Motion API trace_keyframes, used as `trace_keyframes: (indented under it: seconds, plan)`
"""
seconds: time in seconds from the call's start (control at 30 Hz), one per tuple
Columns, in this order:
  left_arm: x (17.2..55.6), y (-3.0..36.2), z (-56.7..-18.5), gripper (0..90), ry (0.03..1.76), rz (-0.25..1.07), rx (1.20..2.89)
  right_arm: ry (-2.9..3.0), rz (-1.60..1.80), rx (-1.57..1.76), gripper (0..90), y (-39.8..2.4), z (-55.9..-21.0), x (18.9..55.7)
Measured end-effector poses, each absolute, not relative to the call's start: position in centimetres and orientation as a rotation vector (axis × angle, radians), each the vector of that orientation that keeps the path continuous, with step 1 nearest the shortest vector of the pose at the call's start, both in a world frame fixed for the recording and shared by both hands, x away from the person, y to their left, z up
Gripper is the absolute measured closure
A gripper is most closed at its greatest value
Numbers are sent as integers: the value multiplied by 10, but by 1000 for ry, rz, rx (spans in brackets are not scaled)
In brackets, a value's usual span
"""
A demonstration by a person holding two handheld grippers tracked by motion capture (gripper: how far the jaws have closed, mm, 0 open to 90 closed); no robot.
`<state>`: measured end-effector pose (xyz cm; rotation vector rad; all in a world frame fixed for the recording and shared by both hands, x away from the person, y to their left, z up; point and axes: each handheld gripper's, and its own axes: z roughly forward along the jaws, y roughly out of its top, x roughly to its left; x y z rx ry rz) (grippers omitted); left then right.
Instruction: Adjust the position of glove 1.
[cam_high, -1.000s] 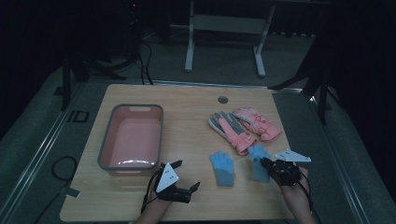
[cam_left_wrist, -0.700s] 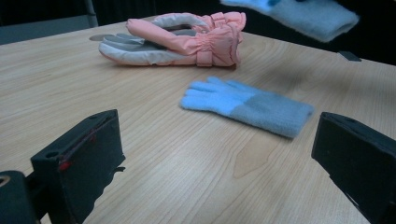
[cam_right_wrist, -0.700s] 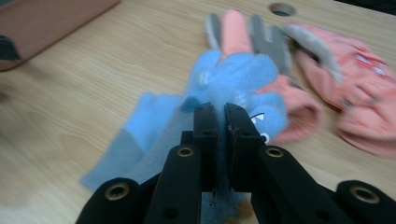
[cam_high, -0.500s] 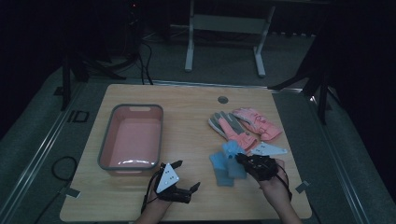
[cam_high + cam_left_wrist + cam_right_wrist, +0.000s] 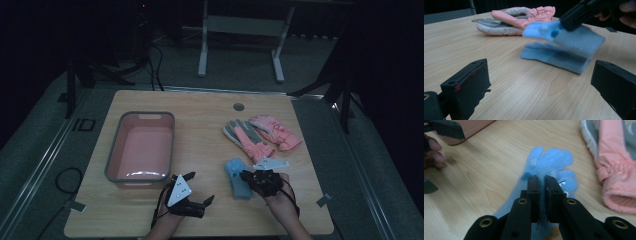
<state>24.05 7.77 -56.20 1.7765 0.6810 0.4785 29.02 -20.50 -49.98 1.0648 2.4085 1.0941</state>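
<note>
In the high view my right gripper (image 5: 246,176) is shut on a blue fleece glove (image 5: 234,169). The right gripper view shows its jaws (image 5: 541,181) pinching that glove (image 5: 554,160) near the cuff. In the left gripper view the held glove (image 5: 576,37) hangs just above a second blue glove (image 5: 554,56) that lies flat on the wooden table (image 5: 499,75). My left gripper (image 5: 202,186) rests near the table's front edge, its jaws (image 5: 541,85) wide open with nothing between them.
A pair of pink and grey gloves (image 5: 257,135) lies behind the blue ones, close on the right in the right gripper view (image 5: 616,170). A pink bin (image 5: 142,150) with a grey rim stands at the left. A round hole (image 5: 238,106) sits near the table's far edge.
My right gripper has moved left with one blue glove and now holds it over the other blue glove. The left gripper has stayed where it was.
</note>
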Motion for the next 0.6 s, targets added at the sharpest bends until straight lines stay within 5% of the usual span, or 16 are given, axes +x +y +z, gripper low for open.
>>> trace_keyframes:
  seconds: [0.6]
  plan:
    - [241,78,-562,22,680,475,1778,2494,1005,1063,788,-206,-532,302]
